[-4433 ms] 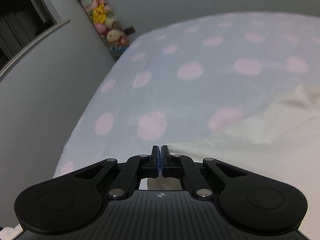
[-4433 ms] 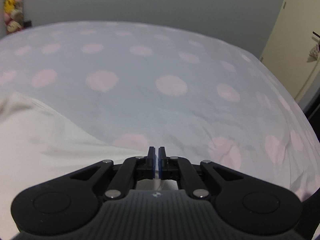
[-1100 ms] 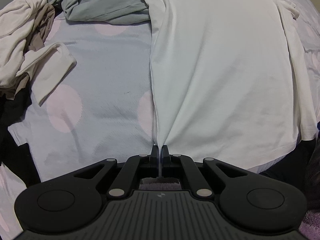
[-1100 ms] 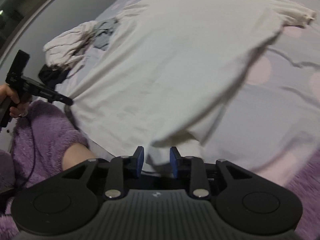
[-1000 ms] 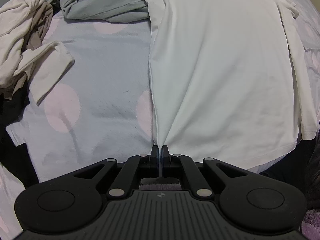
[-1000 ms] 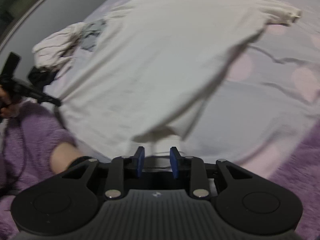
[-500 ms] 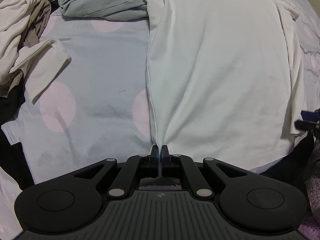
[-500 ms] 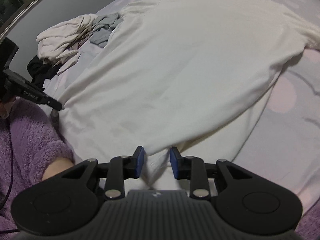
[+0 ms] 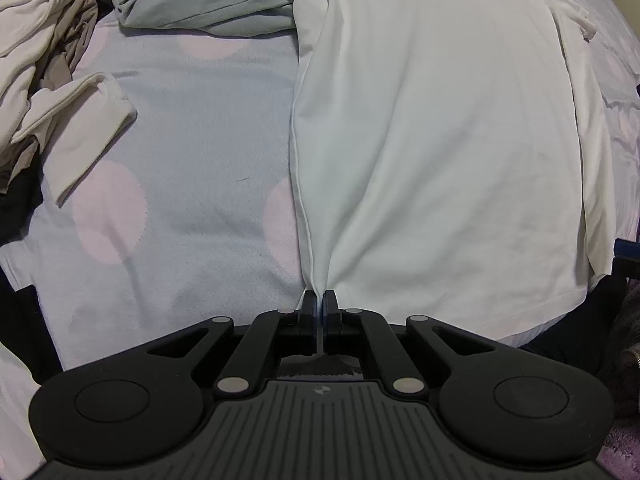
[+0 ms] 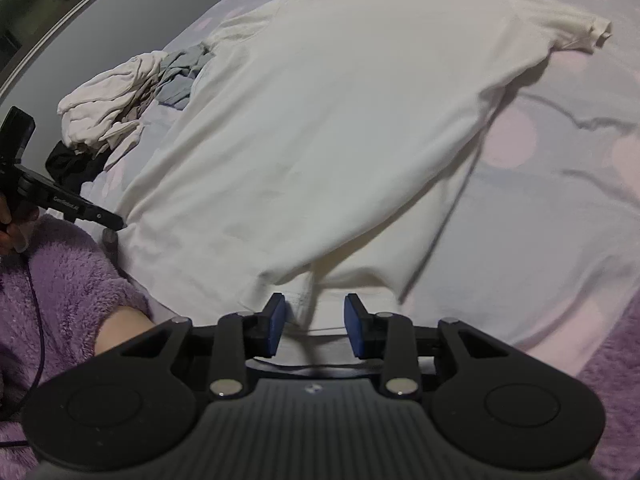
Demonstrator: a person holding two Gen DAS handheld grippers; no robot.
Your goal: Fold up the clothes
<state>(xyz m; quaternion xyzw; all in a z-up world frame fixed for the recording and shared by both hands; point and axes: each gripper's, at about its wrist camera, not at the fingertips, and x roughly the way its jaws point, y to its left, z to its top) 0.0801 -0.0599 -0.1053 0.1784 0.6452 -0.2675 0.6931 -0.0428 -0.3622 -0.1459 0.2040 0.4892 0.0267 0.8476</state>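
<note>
A white T-shirt (image 9: 432, 128) lies spread flat on the polka-dot bedsheet (image 9: 180, 152), collar far, hem near. My left gripper (image 9: 319, 304) is shut on the shirt's near left hem corner, cloth pulled taut into a ridge. In the right wrist view the same shirt (image 10: 340, 120) fills the middle. My right gripper (image 10: 315, 316) is open, its blue pads either side of the near right hem corner, which lies between them. The left gripper also shows in the right wrist view (image 10: 116, 222) at the shirt's other hem corner.
A pile of unfolded clothes, cream (image 9: 44, 64) and grey-green (image 9: 200, 0), lies at the left beside the shirt; it also shows in the right wrist view (image 10: 120, 96). Purple fleece sleeves (image 10: 60, 280) are at the near bed edge. A grey wall stands at the far left.
My right gripper has moved in to the right hem corner, jaws still open around it. My left gripper stays shut on the left corner, barely moving.
</note>
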